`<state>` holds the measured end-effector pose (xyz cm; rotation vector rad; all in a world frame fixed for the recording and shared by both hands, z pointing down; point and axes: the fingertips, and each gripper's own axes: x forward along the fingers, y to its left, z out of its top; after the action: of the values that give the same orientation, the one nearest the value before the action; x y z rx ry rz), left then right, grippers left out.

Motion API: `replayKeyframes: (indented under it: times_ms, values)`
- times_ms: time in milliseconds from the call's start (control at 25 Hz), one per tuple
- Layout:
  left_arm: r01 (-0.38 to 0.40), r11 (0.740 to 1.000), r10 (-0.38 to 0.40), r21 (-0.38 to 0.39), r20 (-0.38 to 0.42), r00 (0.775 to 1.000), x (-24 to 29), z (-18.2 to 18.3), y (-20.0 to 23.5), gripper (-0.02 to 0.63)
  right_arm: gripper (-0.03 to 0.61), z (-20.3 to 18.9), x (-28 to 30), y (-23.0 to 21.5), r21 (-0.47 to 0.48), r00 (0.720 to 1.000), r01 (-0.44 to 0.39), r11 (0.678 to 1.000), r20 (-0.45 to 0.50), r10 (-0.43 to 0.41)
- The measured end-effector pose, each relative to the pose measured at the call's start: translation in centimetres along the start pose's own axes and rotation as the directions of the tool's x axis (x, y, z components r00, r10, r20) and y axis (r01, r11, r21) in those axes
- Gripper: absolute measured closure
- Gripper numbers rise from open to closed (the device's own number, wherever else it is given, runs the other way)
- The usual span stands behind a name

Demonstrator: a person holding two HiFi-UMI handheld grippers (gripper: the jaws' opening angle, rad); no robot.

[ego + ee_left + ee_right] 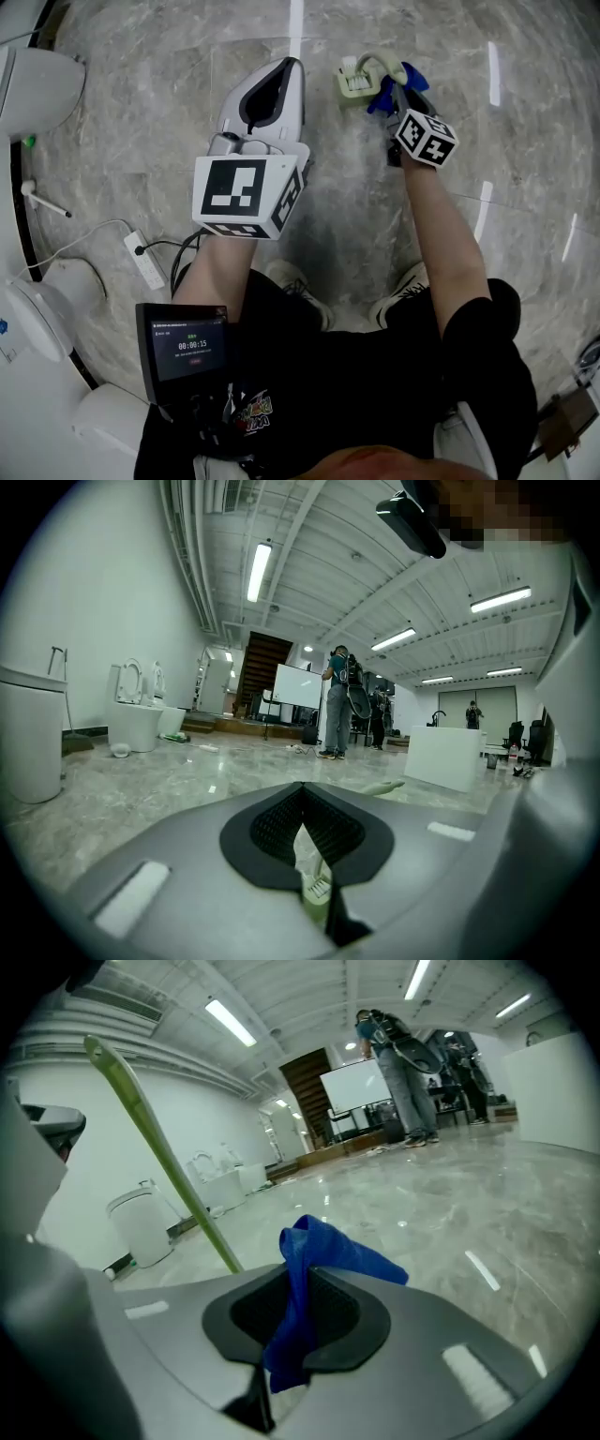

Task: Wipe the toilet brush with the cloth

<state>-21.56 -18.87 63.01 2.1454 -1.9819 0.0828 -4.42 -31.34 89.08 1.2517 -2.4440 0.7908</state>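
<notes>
My right gripper (400,94) is clamped on the blue cloth (298,1288), and the toilet brush (357,84) is just to its left, nearer this hand than my left gripper (286,70), whose jaws are closed together on nothing, I judge. The right gripper view shows the pale green handle (164,1157) slanting up and leftward from beside the cloth; the head view foreshortens it, showing mainly the bristled end.

- The small black screen (187,352) strapped at the person's waist shows a timer reading 00:00:15; its smaller lines are too small to read.
- The colourful print (251,410) on the black shirt cannot be read.
</notes>
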Motion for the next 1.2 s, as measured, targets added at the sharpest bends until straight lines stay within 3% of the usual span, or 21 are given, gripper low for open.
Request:
replayKeyframes:
  times_ms: [280,520,640,720,840,1000,1080,1200]
  values:
    - [-0.009,1.0,0.009,0.017,0.009,1.0,-0.5,0.4,0.0,0.604,0.526,1.0,4.4,1.5,-0.035,0.976,-0.191,0.981,-0.115,0.186]
    - [-0.004,1.0,0.004,0.028,-0.002,1.0,-0.4,0.0,-0.3,0.604,0.526,0.8,4.2,1.3,-0.052,0.969,-0.197,0.979,-0.163,0.186]
    - [-0.005,1.0,0.005,0.023,-0.004,1.0,-0.1,-0.1,-0.3,0.604,0.526,0.3,2.6,0.6,-0.164,0.977,-0.165,0.973,-0.164,0.138]
    - [-0.004,1.0,0.004,0.015,0.0,1.0,0.1,0.0,-0.2,0.604,0.526,-0.3,1.2,1.2,-0.307,0.972,-0.19,0.932,-0.19,0.136]
    - [-0.004,1.0,0.004,0.009,0.007,1.0,0.1,0.1,-0.2,0.604,0.526,-2.0,-1.9,3.1,-0.466,0.941,-0.301,0.832,-0.284,0.181]
    - [0.0,1.0,0.0,0.031,0.009,1.0,-0.2,0.2,-0.1,0.604,0.526,-4.5,-7.3,6.0,-0.489,0.882,-0.447,0.749,-0.38,0.278]
    - [-0.003,1.0,0.003,0.03,0.008,1.0,-0.3,0.1,0.0,0.604,0.526,-5.7,-8.8,8.4,-0.437,0.848,-0.506,0.744,-0.41,0.336]
    - [-0.004,1.0,0.003,0.027,0.007,1.0,-0.2,0.2,0.0,0.604,0.528,-6.6,-8.3,12.3,-0.313,0.823,-0.536,0.784,-0.401,0.403]
